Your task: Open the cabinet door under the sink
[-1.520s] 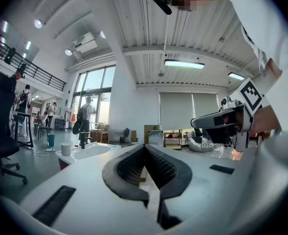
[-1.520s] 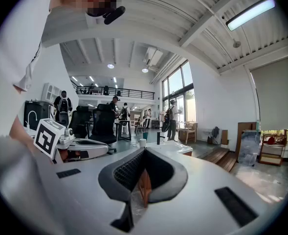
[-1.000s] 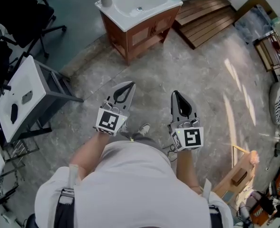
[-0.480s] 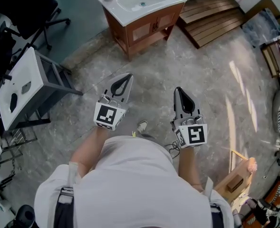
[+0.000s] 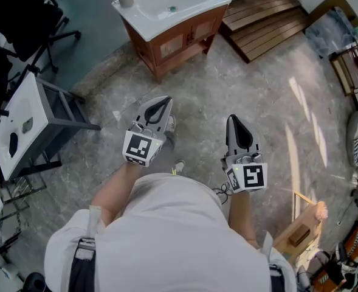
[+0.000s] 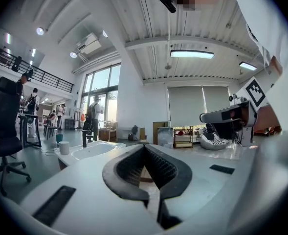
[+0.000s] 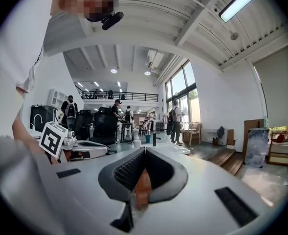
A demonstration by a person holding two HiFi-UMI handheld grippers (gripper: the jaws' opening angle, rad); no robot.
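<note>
Cabinet door (image 5: 171, 44) sits shut under the sink (image 5: 174, 2), at the top of the head view, well apart from both grippers and ahead of them. Left gripper (image 5: 166, 102) and right gripper (image 5: 232, 119) are both clenched, tips meeting, nothing between (side by side).

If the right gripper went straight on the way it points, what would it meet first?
Probably the sink cabinet: the right gripper, jaws shut, lines up with its wooden front, with only open floor between. Depth is uncertain.
</note>
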